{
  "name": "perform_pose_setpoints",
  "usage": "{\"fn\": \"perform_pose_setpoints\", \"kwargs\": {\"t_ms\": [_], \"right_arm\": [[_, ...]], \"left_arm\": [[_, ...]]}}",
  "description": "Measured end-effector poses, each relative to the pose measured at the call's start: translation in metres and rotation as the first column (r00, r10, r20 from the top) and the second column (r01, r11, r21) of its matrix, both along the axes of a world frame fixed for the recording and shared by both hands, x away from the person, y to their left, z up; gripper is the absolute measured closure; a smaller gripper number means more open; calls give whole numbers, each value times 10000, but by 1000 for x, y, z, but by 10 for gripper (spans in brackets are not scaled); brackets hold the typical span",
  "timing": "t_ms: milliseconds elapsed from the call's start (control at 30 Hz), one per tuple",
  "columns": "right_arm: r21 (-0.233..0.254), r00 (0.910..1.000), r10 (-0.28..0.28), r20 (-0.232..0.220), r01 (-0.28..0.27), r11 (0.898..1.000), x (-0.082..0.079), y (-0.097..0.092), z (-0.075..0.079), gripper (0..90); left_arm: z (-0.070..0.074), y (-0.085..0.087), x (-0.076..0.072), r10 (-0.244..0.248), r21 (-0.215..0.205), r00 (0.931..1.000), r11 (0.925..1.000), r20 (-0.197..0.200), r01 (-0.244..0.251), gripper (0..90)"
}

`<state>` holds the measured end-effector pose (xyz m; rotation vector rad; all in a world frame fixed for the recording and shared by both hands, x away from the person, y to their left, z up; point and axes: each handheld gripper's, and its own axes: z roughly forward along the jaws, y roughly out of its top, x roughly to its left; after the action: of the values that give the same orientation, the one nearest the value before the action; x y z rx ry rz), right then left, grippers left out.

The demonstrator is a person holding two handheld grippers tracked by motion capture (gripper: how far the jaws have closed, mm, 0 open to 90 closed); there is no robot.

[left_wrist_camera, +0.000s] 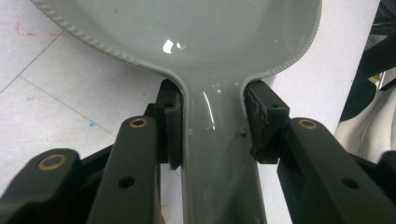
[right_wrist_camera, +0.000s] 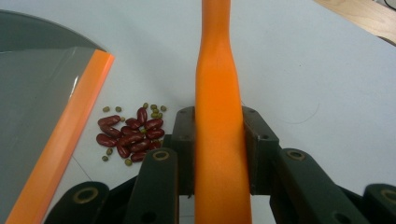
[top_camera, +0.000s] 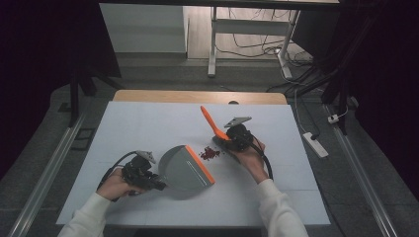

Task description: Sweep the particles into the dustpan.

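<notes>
beans (right_wrist_camera: 131, 135) lie just left of right gripper (right_wrist_camera: 218, 140), clenched on orange brush handle (right_wrist_camera: 217, 93); dustpan (top_camera: 187, 170) lip beyond them, handle clamped by left gripper (left_wrist_camera: 212, 126).

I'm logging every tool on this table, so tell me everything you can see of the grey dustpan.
The dustpan is glossy grey plastic with a broad scoop, a ribbed raised rim and an orange strip along its front lip. Its narrow handle is clamped between the jaws of the left gripper. It sits low on the white table, lip facing a small pile of red and green beans just off the lip, not touching. No beans are visible inside it.
</notes>
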<state>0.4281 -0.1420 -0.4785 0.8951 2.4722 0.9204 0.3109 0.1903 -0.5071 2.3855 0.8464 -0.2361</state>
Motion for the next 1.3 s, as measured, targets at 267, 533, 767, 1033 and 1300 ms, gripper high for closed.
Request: {"fn": "perform_pose_setpoints", "kwargs": {"t_ms": [267, 533, 767, 1033, 1300], "right_arm": [[-58, 9999, 162, -2, -162, 9999, -5, 3, 0, 701], [-64, 9996, 291, 30, -291, 9996, -6, 9, -1, 701], [-42, 9985, 542, -23, -542, 9985, -9, 20, -2, 701], [-200, 9969, 783, 63, -782, 9967, -12, 29, -2, 701], [-293, 9956, 916, 193, -910, 9954, -16, 34, -3, 700]], "left_arm": [[2, -7, 2, 6, 120, 10000, 9999, 28, -7, 615], [2, -7, 2, 56, 138, 10000, 9999, -51, -55, 615], [2, -7, 1, 71, 162, 10000, 9998, -70, -70, 616], [0, -8, 2, 113, 208, 9998, 9997, -145, -110, 616], [0, -7, 1, 140, 182, 9998, 9997, -148, -138, 616]]}}
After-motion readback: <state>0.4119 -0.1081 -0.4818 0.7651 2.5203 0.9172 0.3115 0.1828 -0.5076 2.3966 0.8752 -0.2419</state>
